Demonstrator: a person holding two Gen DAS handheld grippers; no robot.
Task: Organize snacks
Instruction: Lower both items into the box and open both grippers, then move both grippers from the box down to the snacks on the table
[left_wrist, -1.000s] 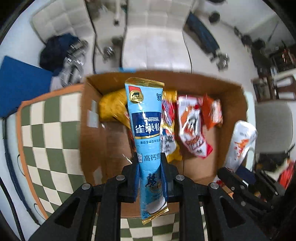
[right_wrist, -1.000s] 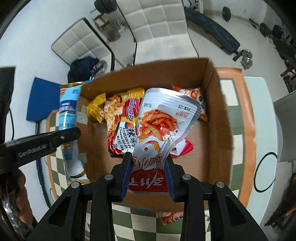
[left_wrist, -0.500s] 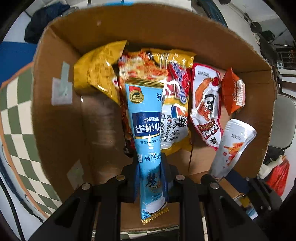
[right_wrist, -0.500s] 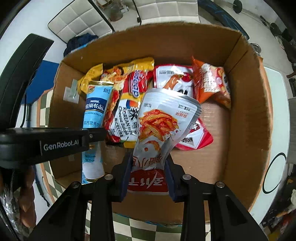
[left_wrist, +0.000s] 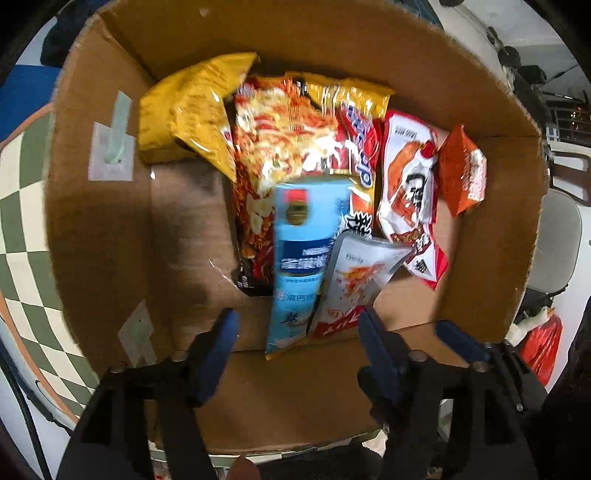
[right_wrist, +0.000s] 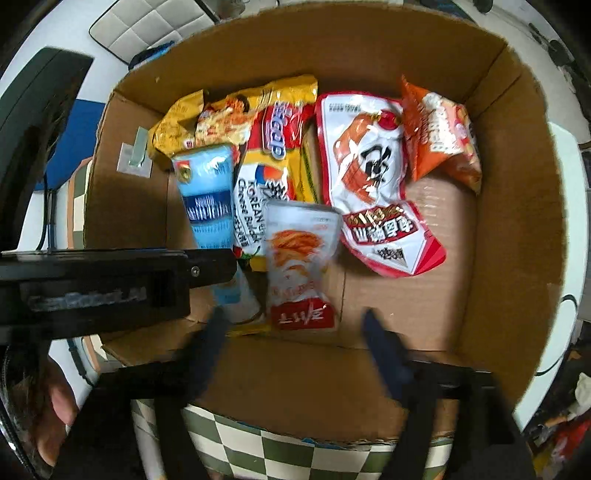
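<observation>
The left gripper hangs over the near end of the cardboard box, its jaws just having spread apart, with the blue Nestle sachet lying loose between them and touching neither blue pad. The right gripper stands just to its right, jaws likewise just opened wide, and the white-and-red pouch lies free on the box floor between its fingers. The two packs rest side by side near the front wall, the pouch's left edge overlapping the sachet in the left wrist view; both are motion-blurred.

Farther in, a row of snacks lies against the far wall: a yellow bag at the far left, a big Korean cheese noodle pack partly under the sachet's top, a red-and-white squid-print pouch to the right, and a small orange packet at the far right. The right part of the box floor is bare cardboard.

The box sits on a worktop covered by a green-and-cream checked cloth. A hand shows at the lower left of the right wrist view, behind the left gripper's black body.
</observation>
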